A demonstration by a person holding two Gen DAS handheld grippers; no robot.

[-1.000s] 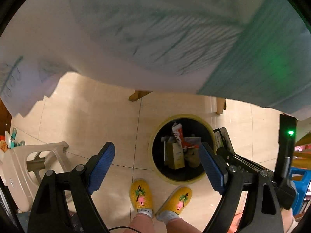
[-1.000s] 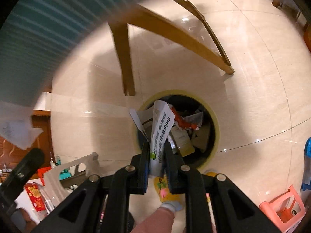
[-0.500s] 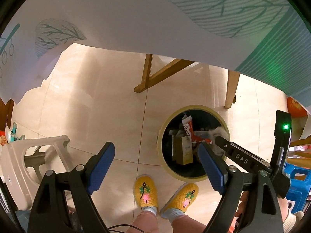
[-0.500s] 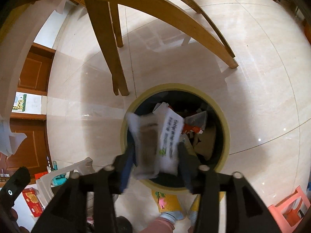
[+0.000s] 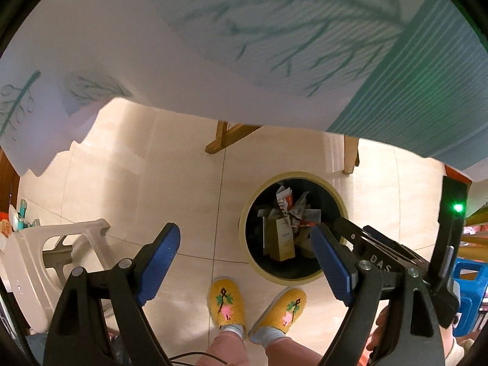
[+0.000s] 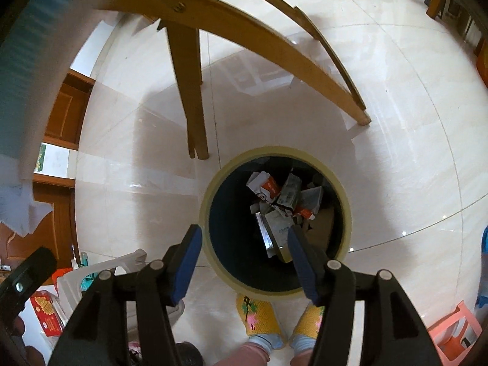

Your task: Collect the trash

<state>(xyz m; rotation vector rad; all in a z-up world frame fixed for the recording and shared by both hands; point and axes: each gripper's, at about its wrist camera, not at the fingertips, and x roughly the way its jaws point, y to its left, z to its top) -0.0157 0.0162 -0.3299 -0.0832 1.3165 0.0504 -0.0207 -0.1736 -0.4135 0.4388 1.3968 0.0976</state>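
Observation:
A round bin with a yellow rim stands on the pale tiled floor, holding crumpled wrappers and small cartons. My right gripper hangs over the bin's near side, its jaws opening with nothing between the blue pads. My left gripper hovers higher and to the bin's left, open wide and empty. In the left wrist view the right gripper's black body reaches in over the bin's right edge.
A tablecloth with a leaf print overhangs at the top. Wooden table legs stand just behind the bin. A white plastic stool is at the left, a pink stool at the right. The person's yellow slippers stand by the bin.
My right gripper was shut on a white printed wrapper above the bin; its jaws spread and the wrapper dropped in among the other trash. The left gripper kept open.

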